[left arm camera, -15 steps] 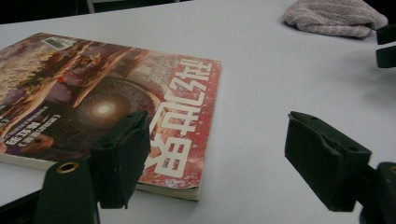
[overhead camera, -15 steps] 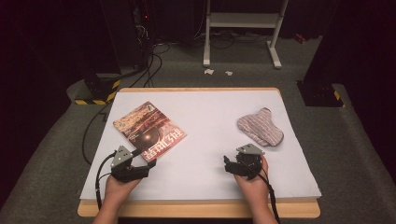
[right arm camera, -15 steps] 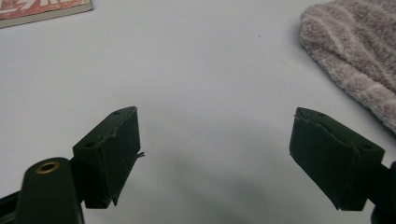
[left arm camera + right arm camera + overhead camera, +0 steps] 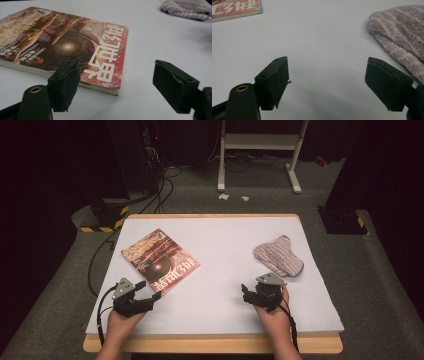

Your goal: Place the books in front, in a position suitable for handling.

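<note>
Left gripper: jaws wide, empty, aimed at the red glossy paperback book at 11 o'clock, likely for grasping.
Right gripper: wide, empty, with the grey striped terry cloth at 1 o'clock.

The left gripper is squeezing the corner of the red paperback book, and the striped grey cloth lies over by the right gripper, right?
Not quite. The left gripper is open, its jaws apart and short of the red paperback book, as the left gripper view shows. The striped grey cloth does lie by the right gripper.
</note>
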